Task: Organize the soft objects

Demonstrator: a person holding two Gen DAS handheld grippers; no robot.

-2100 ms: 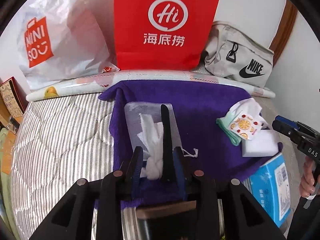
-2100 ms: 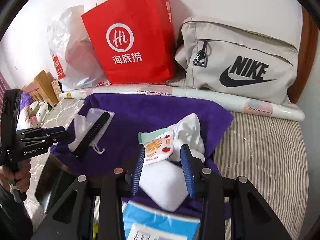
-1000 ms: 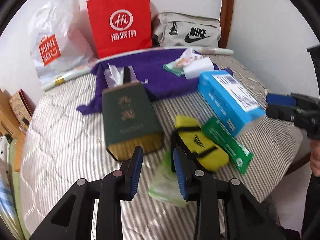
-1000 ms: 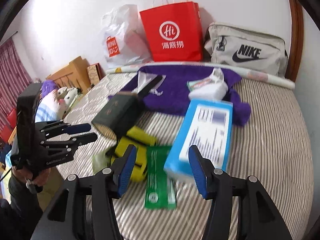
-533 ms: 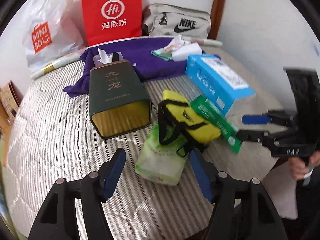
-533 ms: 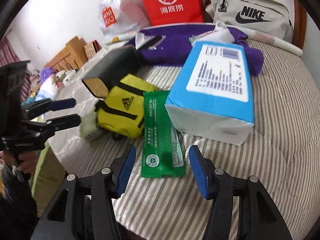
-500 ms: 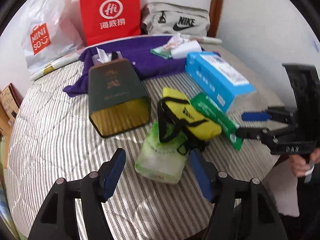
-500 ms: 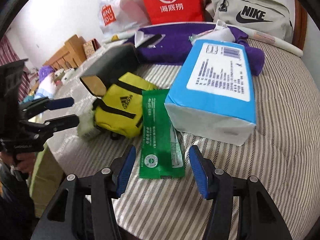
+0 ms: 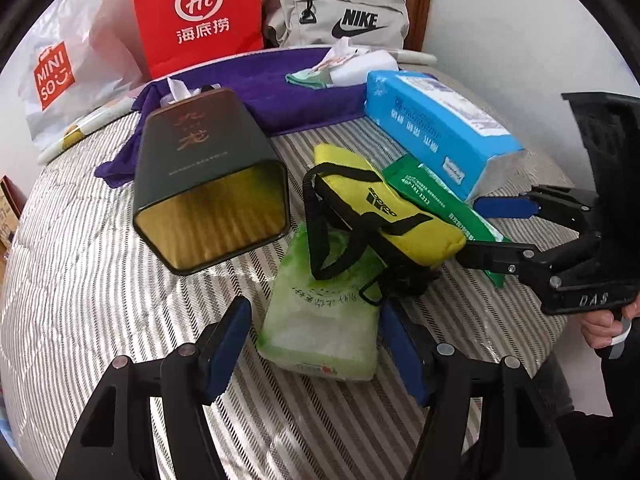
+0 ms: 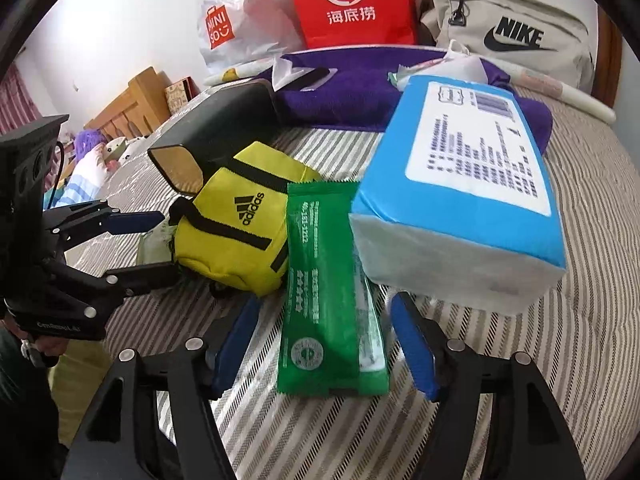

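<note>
Your left tool (image 9: 314,350) stands open astride the pale green tissue pack (image 9: 324,320) on the striped bed (image 9: 80,280), pads clear. Your right tool (image 10: 324,344) is opening around the green packet (image 10: 324,280). The yellow pouch (image 10: 236,228) reads "adidas"; behind, the bag (image 10: 508,28) reads "NIKE", another (image 10: 224,20) "MINISO".

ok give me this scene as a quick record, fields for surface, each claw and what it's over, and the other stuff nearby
surface: striped mattress
left claw: open, straddling the pale green tissue pack, pads not pressing
right claw: jaws opening, green wipes packet between them, not gripped
yellow adidas pouch: lies partly on the tissue pack, beside the wipes packet
blue tissue pack: resting on the packet's far end
dark green tin: on its side, open end toward the camera
behind: purple towel
</note>
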